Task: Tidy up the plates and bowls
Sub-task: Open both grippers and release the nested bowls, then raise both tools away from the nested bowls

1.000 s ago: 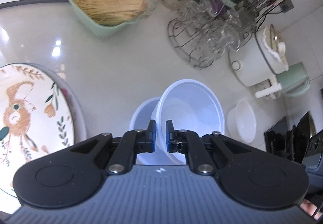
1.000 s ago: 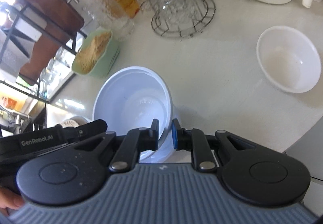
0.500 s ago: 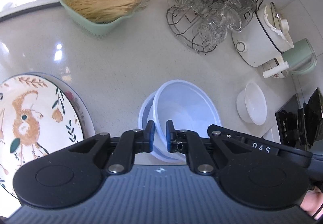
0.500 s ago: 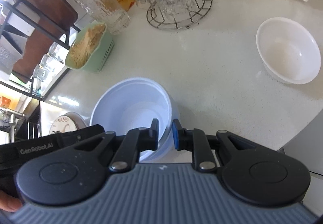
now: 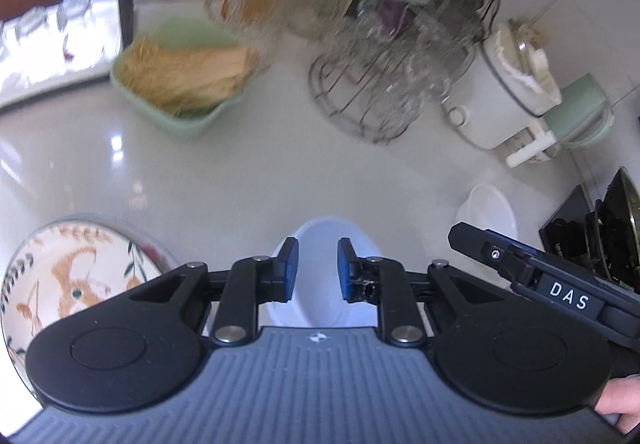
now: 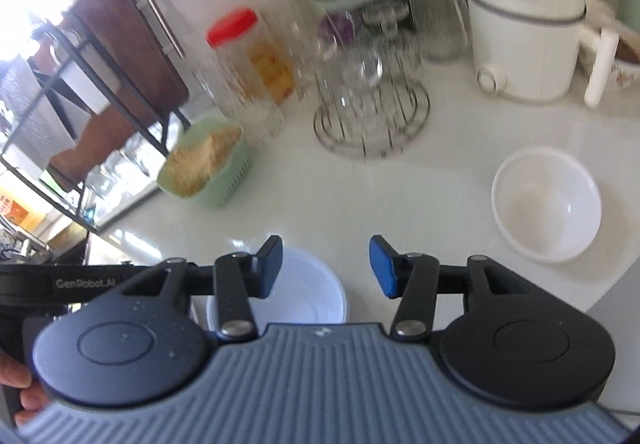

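At the far left of the left wrist view, a patterned plate [image 5: 68,276] with an orange animal figure lies flat on the white counter [image 5: 280,172]. Behind it sits a green basket of dry noodles [image 5: 184,80]. The left gripper [image 5: 313,270] hangs above the pale blue bowls [image 5: 320,284], which stand nested on the counter; its jaws are opening, their blue pads clear of the rim, with nothing pinched. To the right is a wire rack of glasses [image 5: 384,84], then a white bowl [image 5: 490,212] standing alone near the counter's edge. In the right wrist view, the right gripper [image 6: 326,266] is also opening, spread wide above the same blue bowls [image 6: 304,296], gripping nothing. The white bowl [image 6: 546,204] sits well apart to the right, before a white electric pot [image 6: 524,28].
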A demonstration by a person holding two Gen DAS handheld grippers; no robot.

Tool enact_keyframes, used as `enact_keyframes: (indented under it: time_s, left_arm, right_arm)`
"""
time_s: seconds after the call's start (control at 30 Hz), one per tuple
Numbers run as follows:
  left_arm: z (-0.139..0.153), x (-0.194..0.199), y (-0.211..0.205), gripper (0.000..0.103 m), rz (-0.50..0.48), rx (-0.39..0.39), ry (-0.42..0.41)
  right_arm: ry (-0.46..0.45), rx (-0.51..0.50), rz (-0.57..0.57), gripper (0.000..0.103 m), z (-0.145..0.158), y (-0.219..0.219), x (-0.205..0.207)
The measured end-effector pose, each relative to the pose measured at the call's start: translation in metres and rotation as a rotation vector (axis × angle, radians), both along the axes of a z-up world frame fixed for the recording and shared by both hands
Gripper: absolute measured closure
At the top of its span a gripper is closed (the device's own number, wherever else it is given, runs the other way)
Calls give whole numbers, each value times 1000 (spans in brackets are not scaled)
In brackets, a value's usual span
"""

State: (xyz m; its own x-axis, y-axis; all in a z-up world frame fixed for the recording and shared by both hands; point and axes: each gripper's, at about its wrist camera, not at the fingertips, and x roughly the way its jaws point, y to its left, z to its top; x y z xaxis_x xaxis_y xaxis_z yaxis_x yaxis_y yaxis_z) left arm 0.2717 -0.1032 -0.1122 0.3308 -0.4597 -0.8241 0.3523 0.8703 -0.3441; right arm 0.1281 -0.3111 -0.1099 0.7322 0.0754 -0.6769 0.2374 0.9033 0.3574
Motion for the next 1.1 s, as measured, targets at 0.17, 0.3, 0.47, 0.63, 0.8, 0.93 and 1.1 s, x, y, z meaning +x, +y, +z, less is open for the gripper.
enact_keyframes:
  time_s: [0.17,0.3,0.47,0.63,0.8,0.93,1.1]
  left_arm:
    - [26,-5,-10,80,-24,-17,-79]
    - [45,-7,-20,80,-51,-24,-126]
    - [61,-9,-27,80,-79,-51,-159]
    - [70,-12,-29,80,-115,-68,-199]
    - [84,-19,-33,80,-161,-62,-236]
    - [89,-23,-39,80,-181,-91,-244]
    - [95,-30,-44,80,-193,-115,-273]
  right_arm:
    - [-83,-9,-35,52,18,-7,-10]
    - [-134,-35,-65,51,31,-12,-18]
    - [-161,-59,-106,51,44,-20,-26]
    - [-175,-87,-159,51,60,-24,-37]
    - [-179,-141,-190,51,72,-20,-52]
    - [-182,-139,-242,51,77,-21,-65]
    - [-184,-146,-294,51,76,-21,-76]
